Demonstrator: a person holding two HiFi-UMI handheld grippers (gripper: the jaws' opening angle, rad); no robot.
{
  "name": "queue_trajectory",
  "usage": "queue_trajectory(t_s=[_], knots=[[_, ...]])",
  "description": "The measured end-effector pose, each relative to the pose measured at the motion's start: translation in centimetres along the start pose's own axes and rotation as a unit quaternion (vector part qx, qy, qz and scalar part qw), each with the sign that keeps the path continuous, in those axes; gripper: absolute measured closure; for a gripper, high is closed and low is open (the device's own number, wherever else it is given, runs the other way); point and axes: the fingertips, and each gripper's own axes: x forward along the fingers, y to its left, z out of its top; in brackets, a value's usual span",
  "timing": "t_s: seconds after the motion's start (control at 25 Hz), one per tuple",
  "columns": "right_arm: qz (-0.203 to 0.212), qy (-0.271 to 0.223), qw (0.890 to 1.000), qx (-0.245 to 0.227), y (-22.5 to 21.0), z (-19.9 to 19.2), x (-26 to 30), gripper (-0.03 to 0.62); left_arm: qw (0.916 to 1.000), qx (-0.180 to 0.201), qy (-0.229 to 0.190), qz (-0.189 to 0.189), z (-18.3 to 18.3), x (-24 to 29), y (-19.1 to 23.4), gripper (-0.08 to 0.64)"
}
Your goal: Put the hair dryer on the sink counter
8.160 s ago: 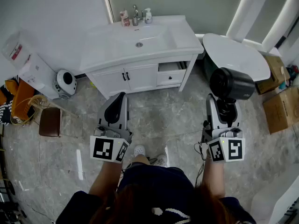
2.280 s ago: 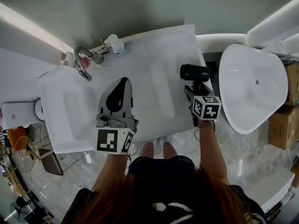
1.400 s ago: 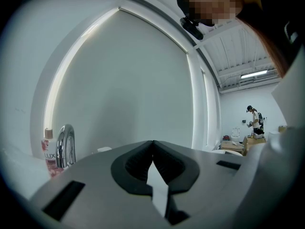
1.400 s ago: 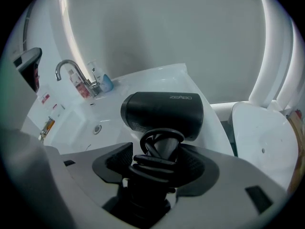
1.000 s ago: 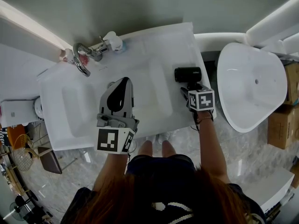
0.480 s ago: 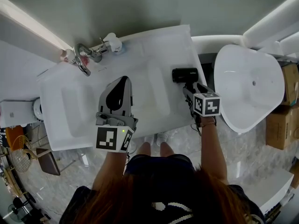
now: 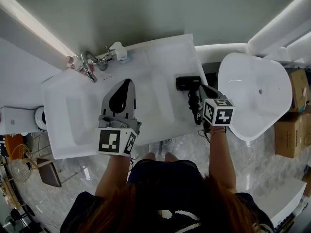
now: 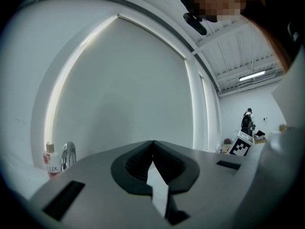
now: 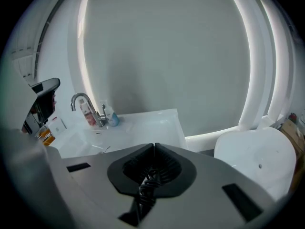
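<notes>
The black hair dryer (image 7: pixel 188 83) lies on the right part of the white sink counter (image 7: pixel 170 52), its handle and coiled cord (image 7: pixel 193 103) running toward me. My right gripper (image 7: pixel 204 88) sits just right of the dryer with its jaws shut; the pads meet at the tip (image 9: pixel 153 144). The coiled cord (image 9: pixel 145 187) shows through the hollow behind the tips, and I cannot tell whether it is pinched. My left gripper (image 7: pixel 127 82) hovers shut and empty over the basin, tips together (image 8: pixel 152 142).
A chrome faucet (image 7: pixel 90 64) and small bottles (image 7: pixel 119 52) stand at the counter's back left. A white bathtub (image 7: pixel 252 96) lies right of the counter, cardboard boxes (image 7: pixel 291 130) beyond it. The counter's front edge is near my feet.
The right gripper has let go of the hair dryer, drawn back to the right and closed. The dryer stays lying on the counter. The left gripper has barely moved.
</notes>
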Motion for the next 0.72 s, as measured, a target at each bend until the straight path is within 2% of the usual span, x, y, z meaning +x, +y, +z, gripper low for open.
queue_trajectory(t_s=[0.44,0.72], knots=[[-0.001,-0.105,0.994,-0.019,1.6,7.5,-5.5,0.575,0.9995,0.015,-0.030,0.000,3.7,0.3,1.0,0.541],[-0.004,-0.164,0.984,-0.066,3.2,11.7,-9.2,0.575,0.9986,0.022,-0.047,-0.005,5.6,0.2,0.9,0.541]])
